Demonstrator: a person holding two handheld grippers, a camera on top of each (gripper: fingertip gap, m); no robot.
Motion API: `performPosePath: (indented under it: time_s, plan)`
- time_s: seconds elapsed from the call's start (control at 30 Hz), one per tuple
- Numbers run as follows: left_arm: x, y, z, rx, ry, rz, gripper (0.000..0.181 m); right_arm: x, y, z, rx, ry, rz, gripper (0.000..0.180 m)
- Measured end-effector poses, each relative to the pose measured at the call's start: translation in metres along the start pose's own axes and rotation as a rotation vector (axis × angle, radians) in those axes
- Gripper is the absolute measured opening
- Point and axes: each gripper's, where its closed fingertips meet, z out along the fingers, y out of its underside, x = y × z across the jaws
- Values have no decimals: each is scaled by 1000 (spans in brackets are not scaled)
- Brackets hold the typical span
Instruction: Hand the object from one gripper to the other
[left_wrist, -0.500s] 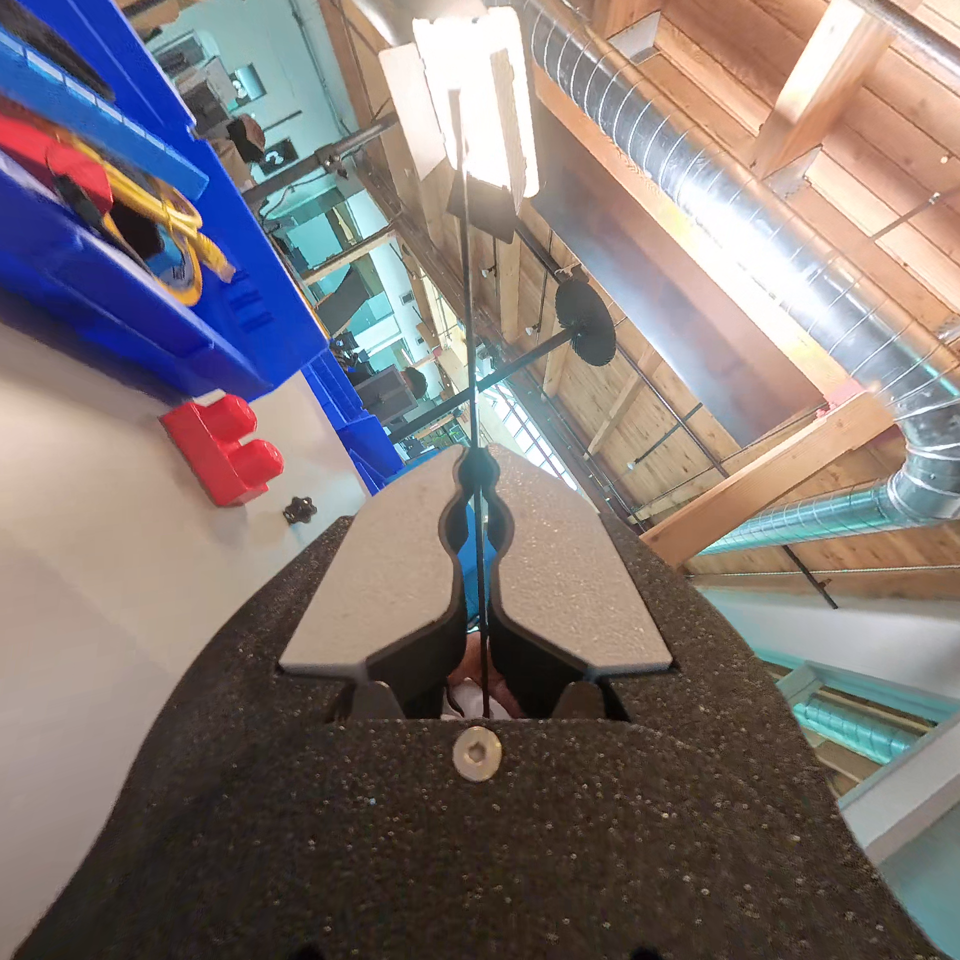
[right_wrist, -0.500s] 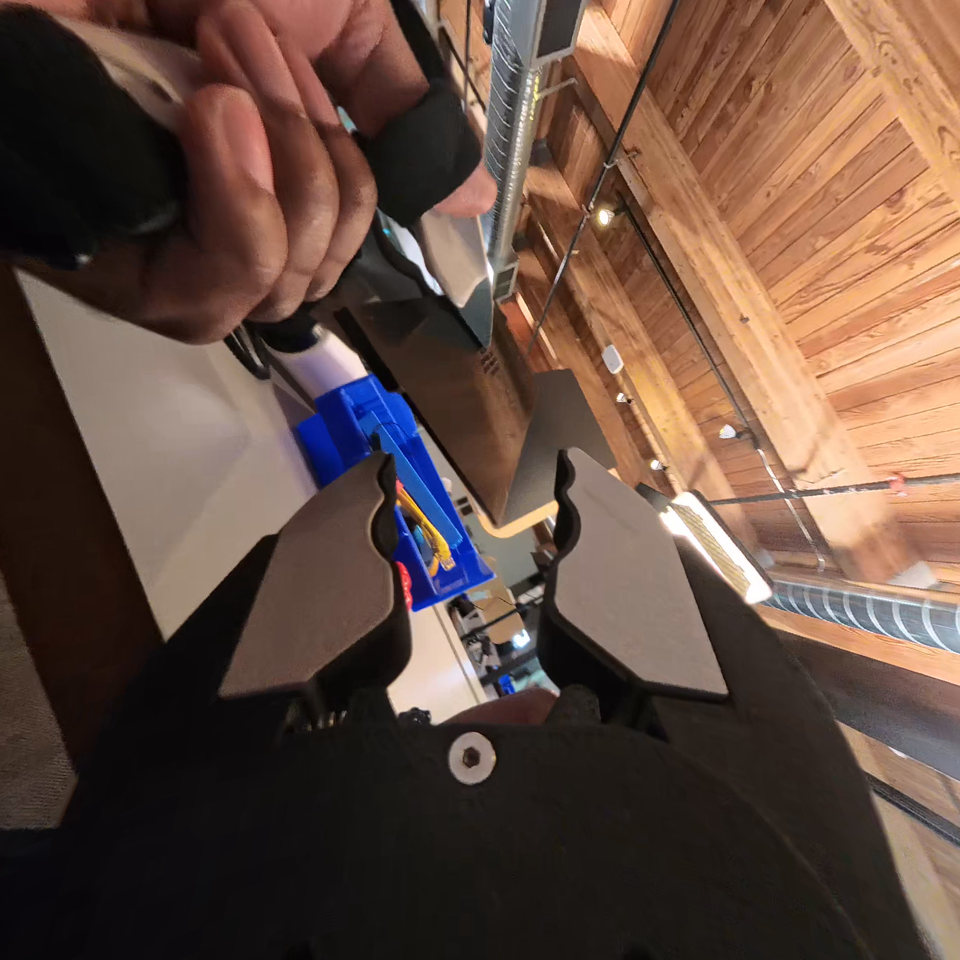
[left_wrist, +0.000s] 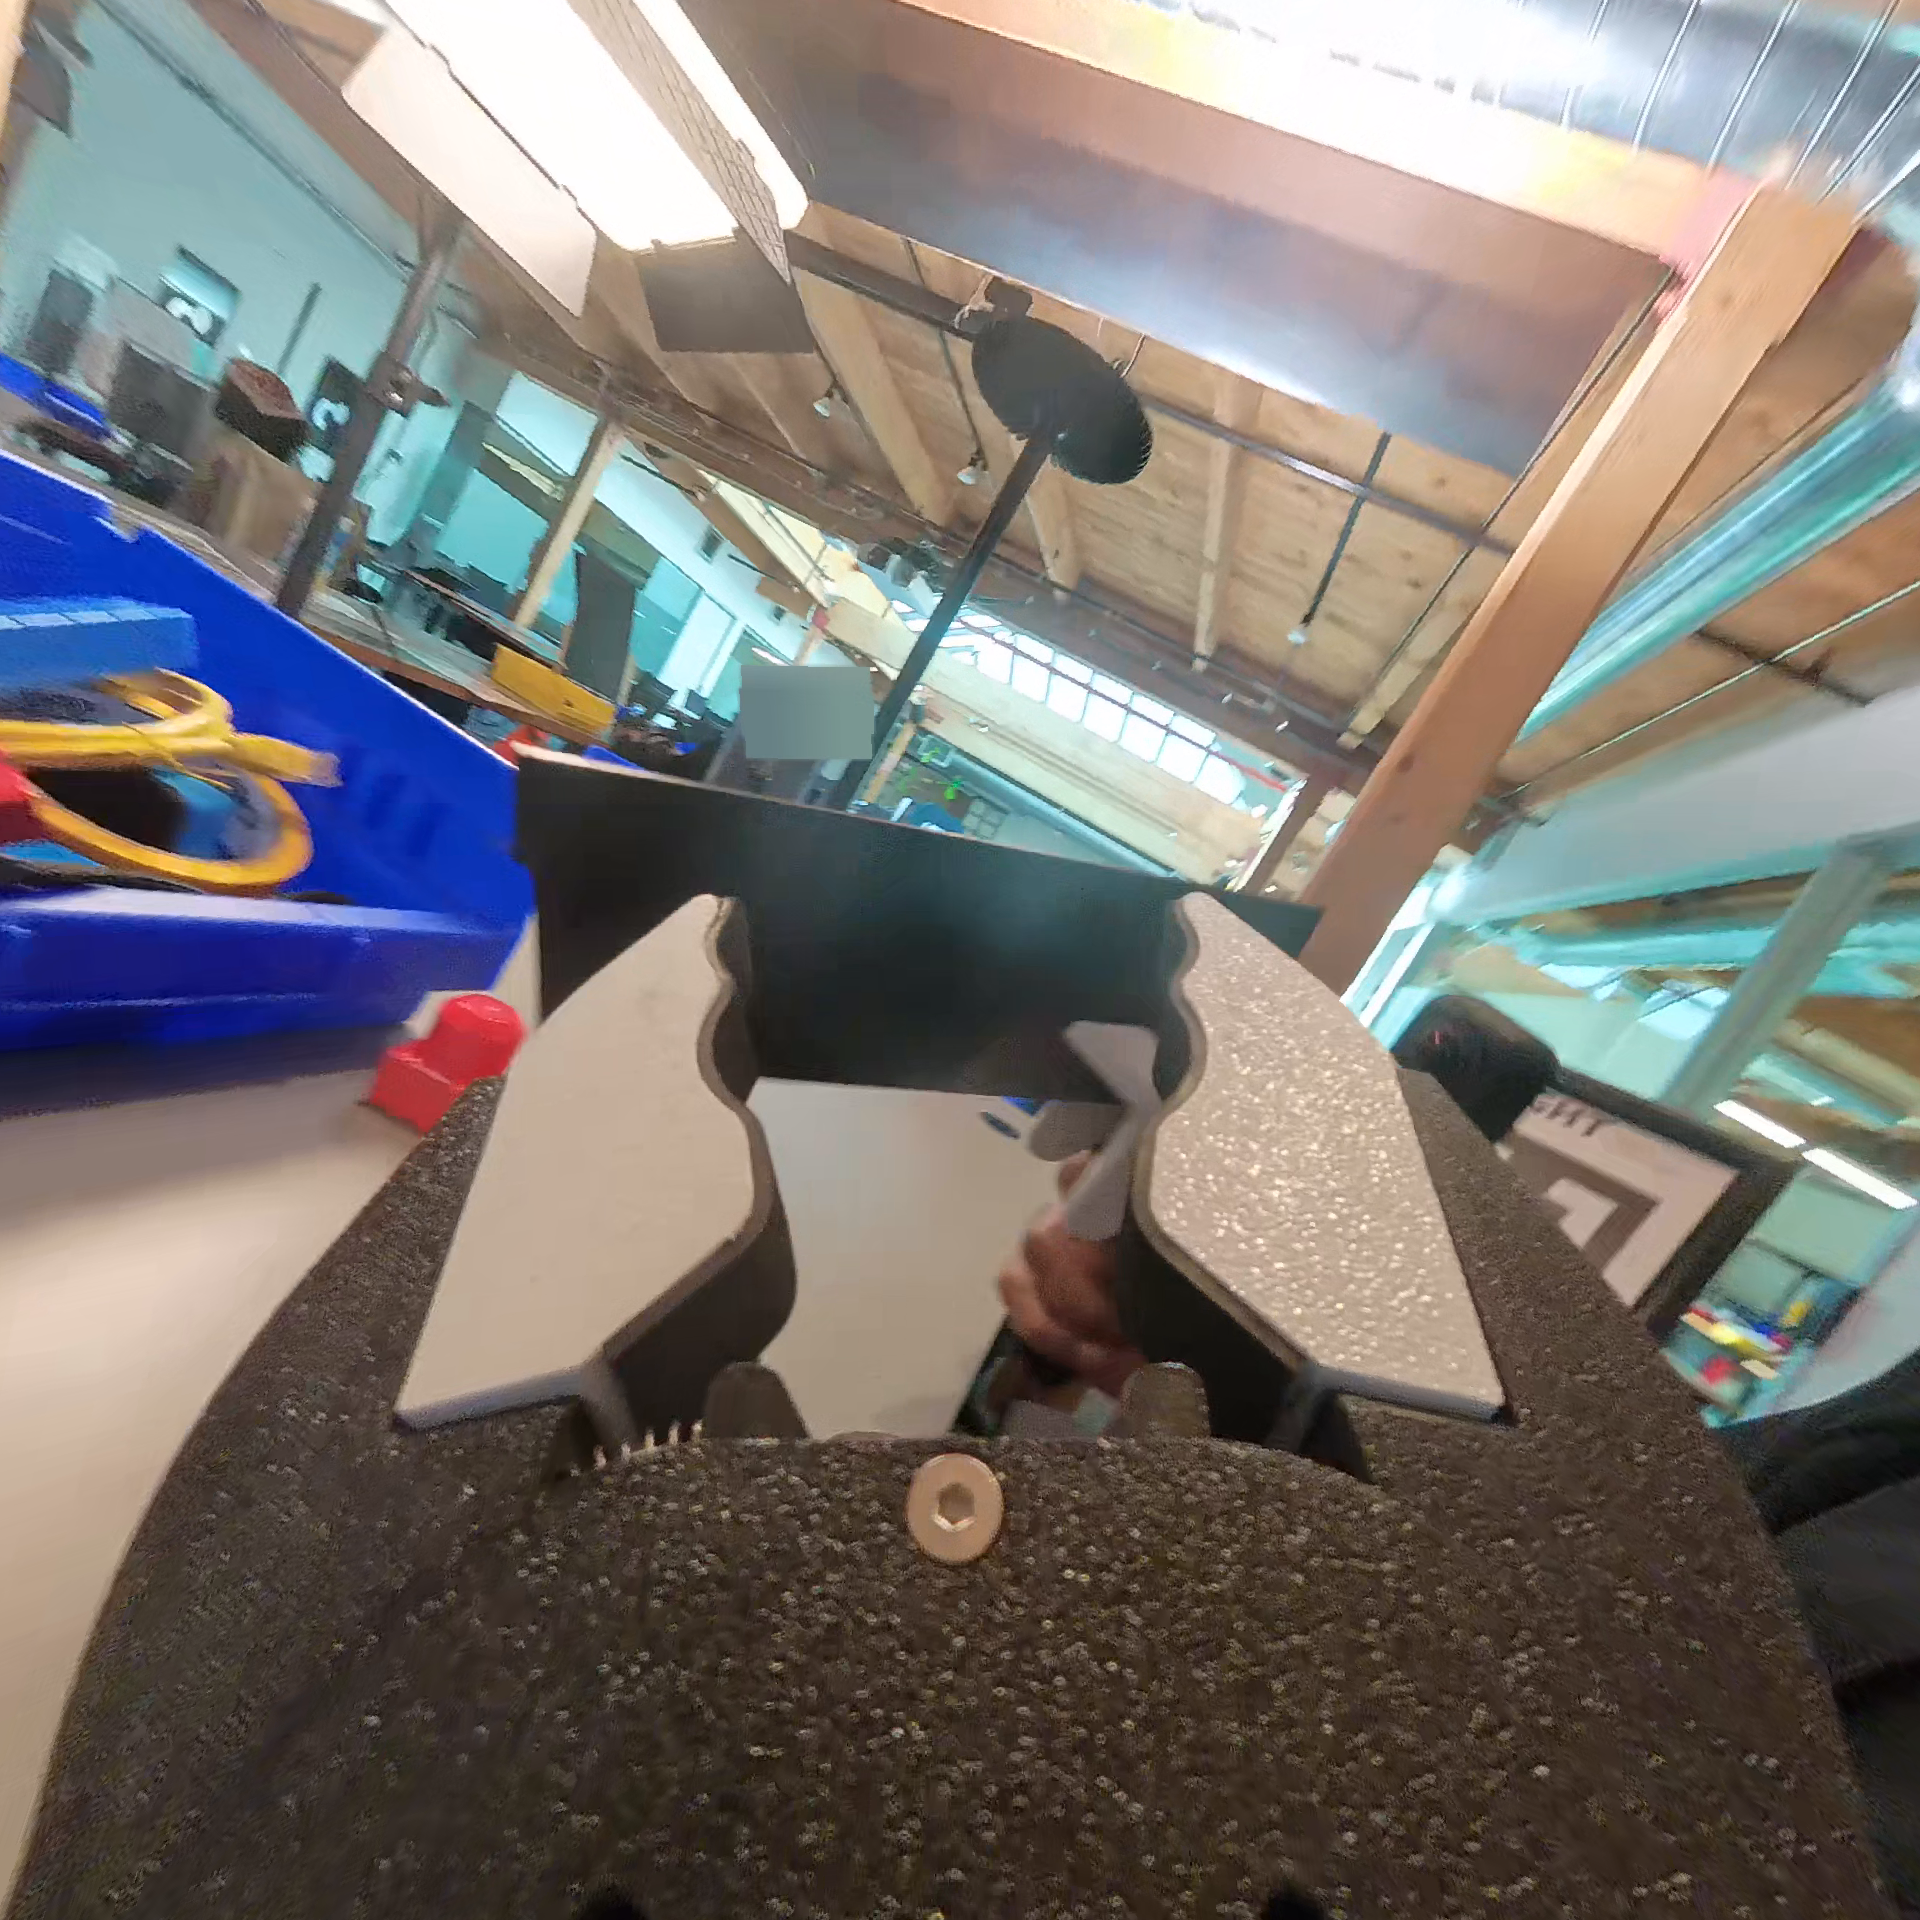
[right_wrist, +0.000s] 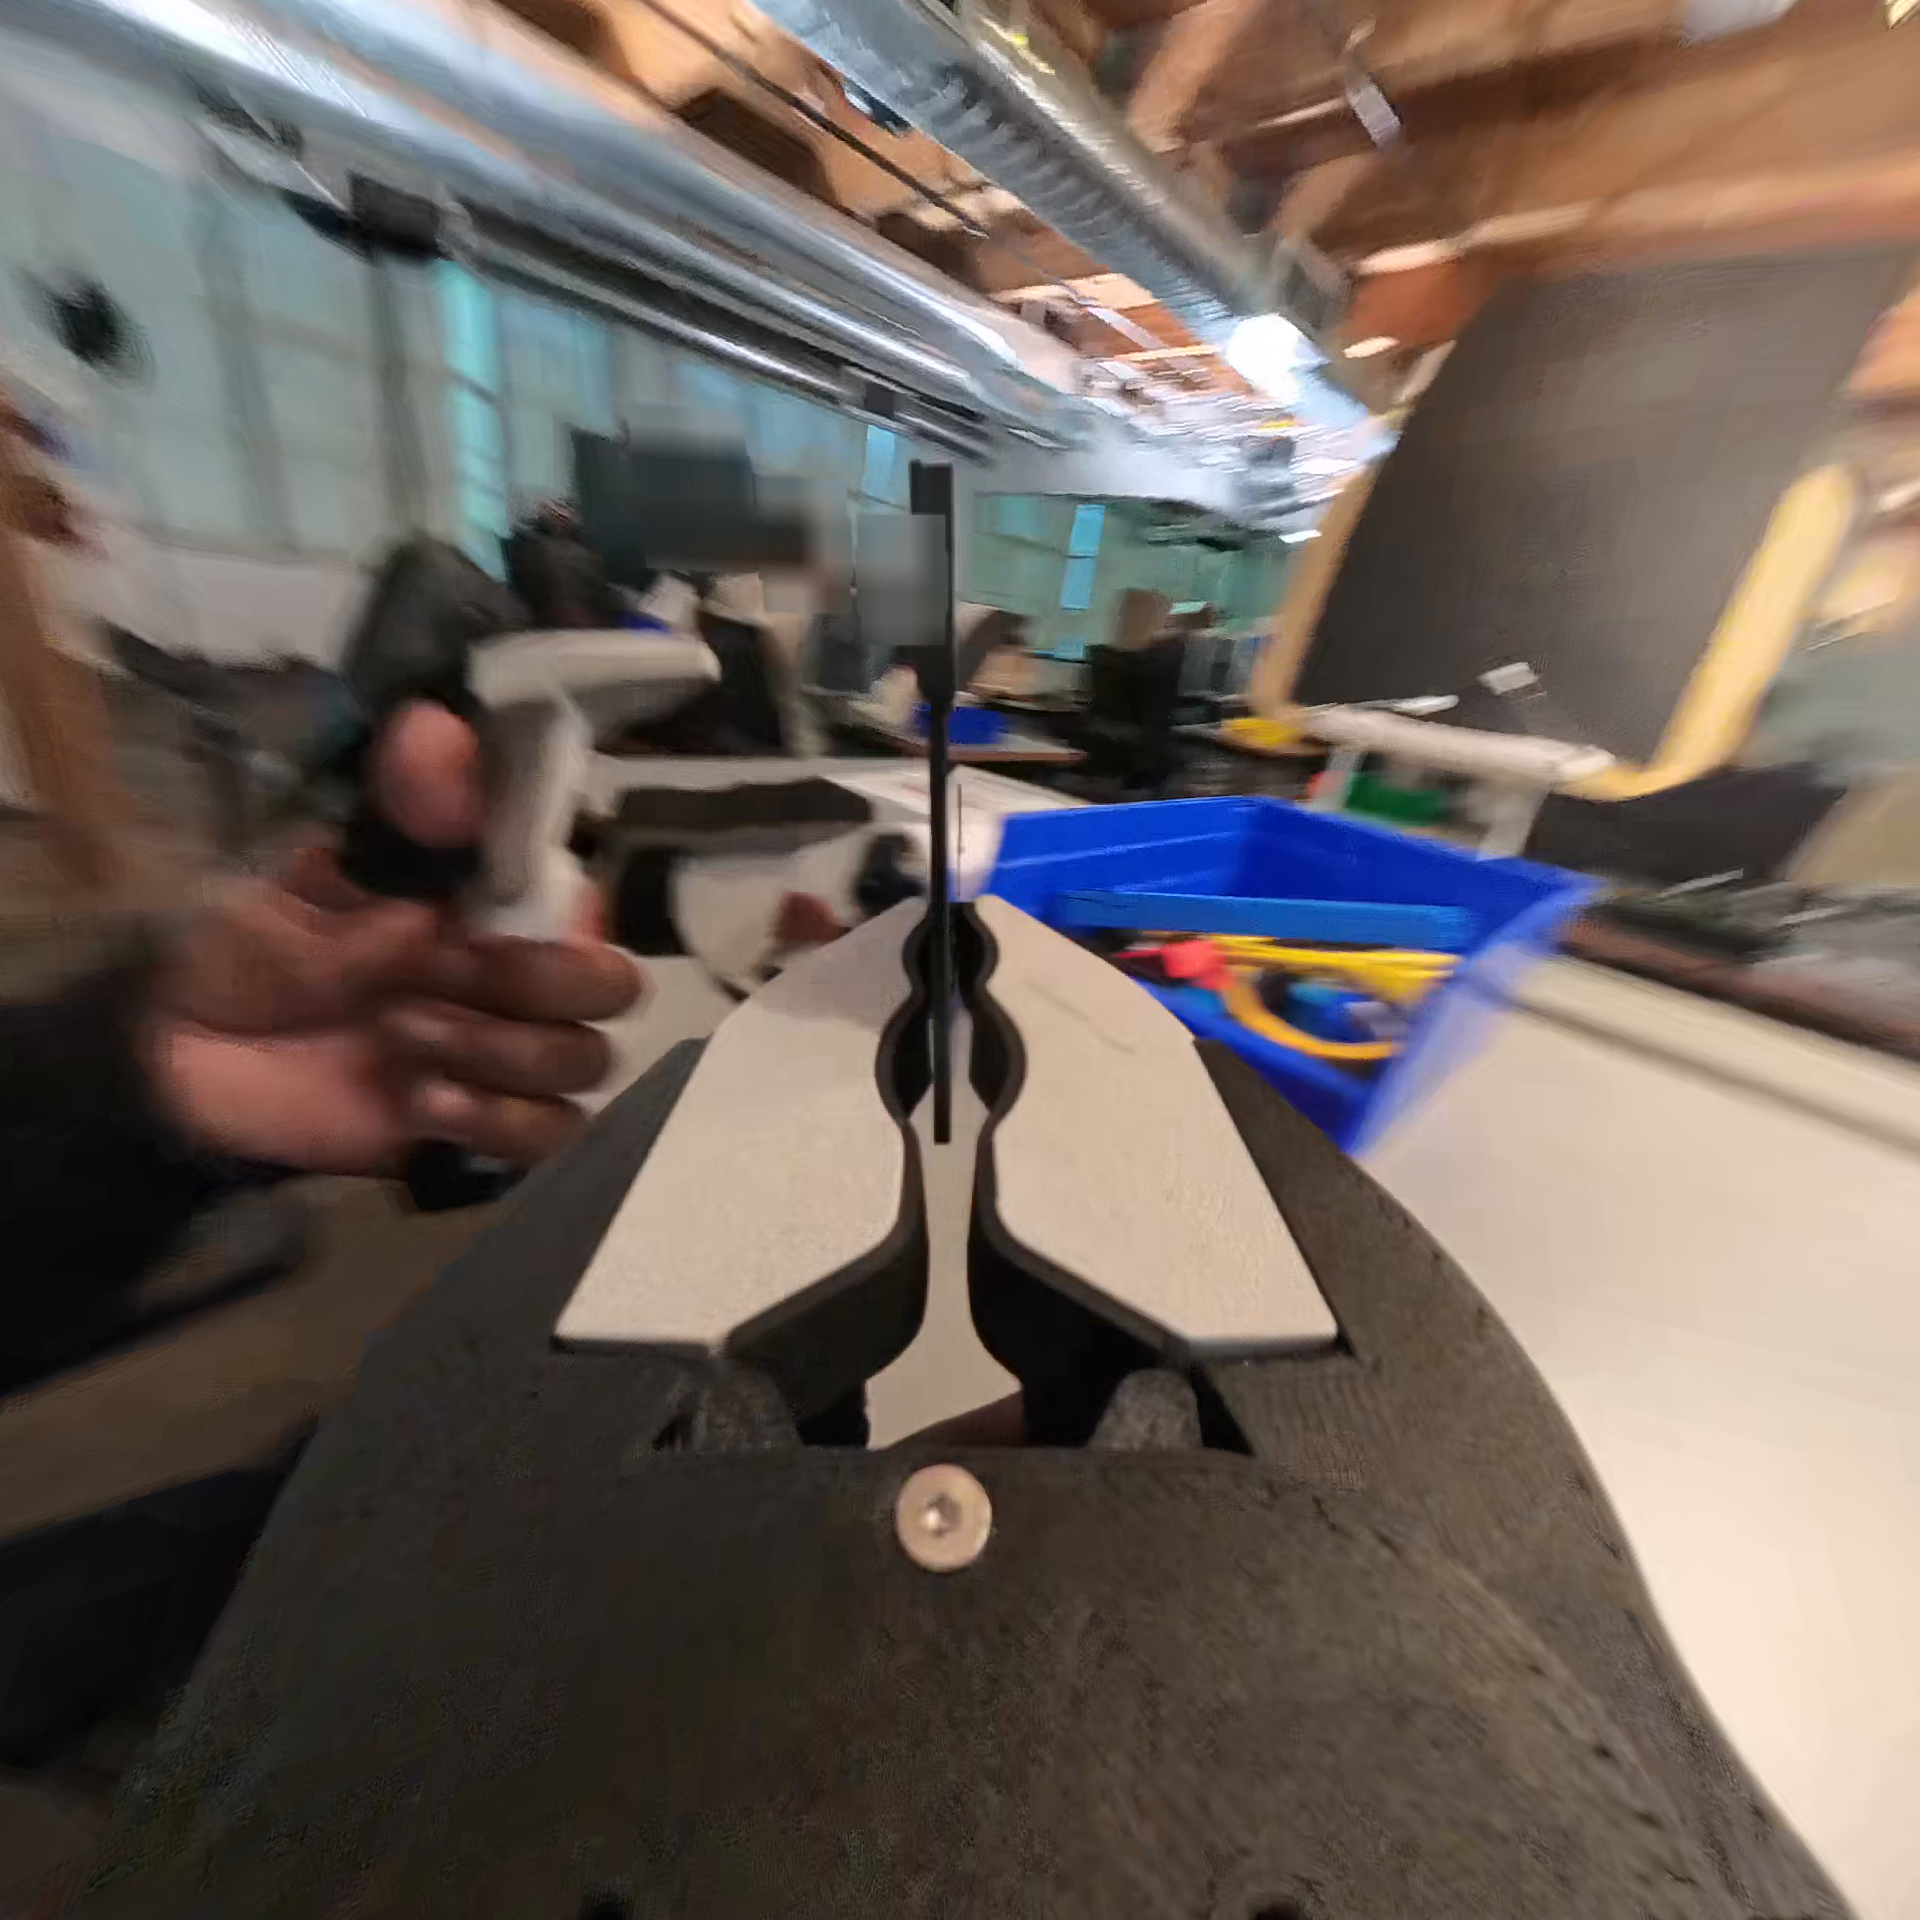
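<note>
A thin black flat plate (left_wrist: 831, 862) stands just ahead of my left gripper (left_wrist: 951, 914), whose jaws are wide open and do not touch it. A grey finger (left_wrist: 1101, 1143) of the right gripper pinches the plate's lower edge, with a hand (left_wrist: 1060, 1299) behind it. In the right wrist view my right gripper (right_wrist: 948, 920) is shut on the plate (right_wrist: 939, 727), seen edge-on and upright. The left gripper (right_wrist: 540, 748) shows blurred at the left, held by a hand (right_wrist: 395, 997).
A blue bin (left_wrist: 364, 810) with a yellow cable (left_wrist: 156, 748) sits on the white table (left_wrist: 156, 1247); it also shows in the right wrist view (right_wrist: 1299, 862). A red brick (left_wrist: 447, 1049) lies beside it. A black pole with a round disc (left_wrist: 1060, 416) stands behind. Left tips to right tips: about 8 centimetres. The red brick (left_wrist: 447, 1049) sits 15 centimetres or so from the ends of my left fingers.
My left gripper opened and let go of the black plate. My right gripper, open before, closed on it. Both views have swung round.
</note>
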Motion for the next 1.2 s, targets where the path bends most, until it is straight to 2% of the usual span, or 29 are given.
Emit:
performPosePath:
  time_s: [0.07,0.17,0.37,0.53,0.6,0.63,0.67,0.7,0.77,0.83,0.93,1.03,1.1,1.2]
  plan:
    - [-9,-4,-6,-10,-21,54,77,-7,-9,-4,44,-154,247,1]
    - [-10,-9,-14,-9,11,71,76,2,-6,-5,39,-204,443,1]
    - [-15,-23,-26,11,-3,109,77,20,-5,-8,82,-221,616,0]
    - [-15,1,-20,-117,13,88,74,4,-13,-11,121,-403,798,0]
    - [-2,19,-14,-196,84,50,61,-6,-10,-8,101,-466,848,1]
    - [6,28,-13,-239,138,33,41,-10,-6,-6,75,-466,847,0]
    - [15,36,-14,-273,194,20,16,-10,0,-3,46,-434,825,1]
    - [21,36,-15,-272,230,10,4,-7,7,0,20,-388,793,7]
    - [14,36,-14,-282,183,9,3,1,21,4,-54,-297,708,18]
    - [3,31,-16,-272,114,8,2,16,40,6,-161,-132,552,31]
    - [-20,14,-22,-198,-18,-33,1,49,59,-1,-301,149,218,30]
    - [-30,2,-29,-143,-75,-87,1,72,65,-10,-420,360,-149,32]
    - [-31,1,-30,-136,-75,-110,2,76,66,-12,-460,436,-332,33]
    - [-32,7,-27,-142,-75,-147,2,69,72,-9,-490,444,-440,33]
